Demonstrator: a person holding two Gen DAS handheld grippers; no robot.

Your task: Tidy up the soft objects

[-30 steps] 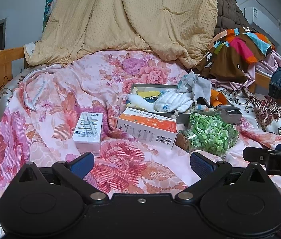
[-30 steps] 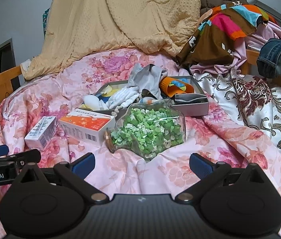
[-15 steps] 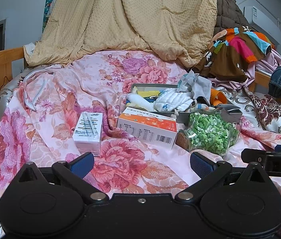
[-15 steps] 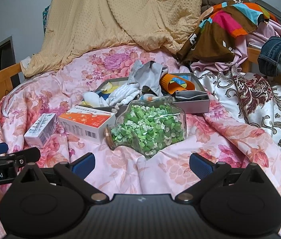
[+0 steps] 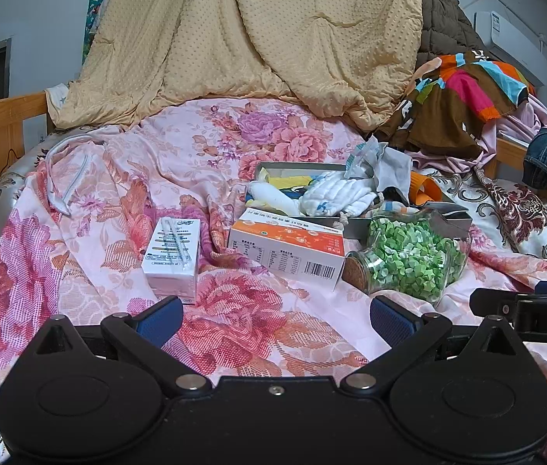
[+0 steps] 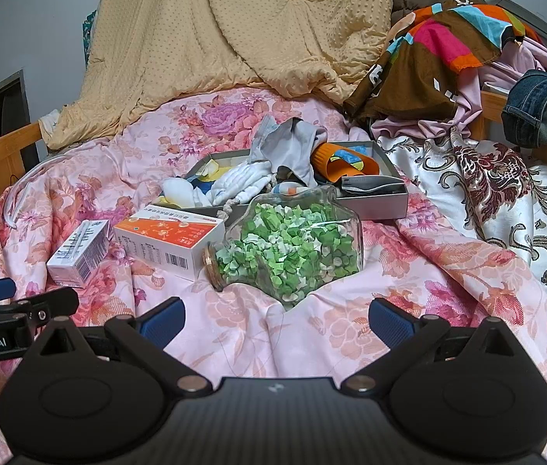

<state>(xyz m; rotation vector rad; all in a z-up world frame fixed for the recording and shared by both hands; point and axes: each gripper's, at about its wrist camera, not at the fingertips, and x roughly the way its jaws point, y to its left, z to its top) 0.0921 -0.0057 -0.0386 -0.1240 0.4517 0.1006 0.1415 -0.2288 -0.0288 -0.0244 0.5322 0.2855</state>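
Floral bedding (image 6: 351, 333) carries a grey box (image 6: 374, 205) of socks (image 6: 242, 182), well beyond both grippers; left gripper (image 5: 275, 316) and right gripper (image 6: 276, 316) hover spread and empty — approach stage, apparently; next move requires reaching past the glass jar (image 6: 292, 252).

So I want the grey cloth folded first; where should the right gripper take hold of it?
Grip the grey cloth at its raised peak, coming from above and in front. It stands bunched up over the tray, so that crest is free of the socks and orange item beside it. The right gripper is open.
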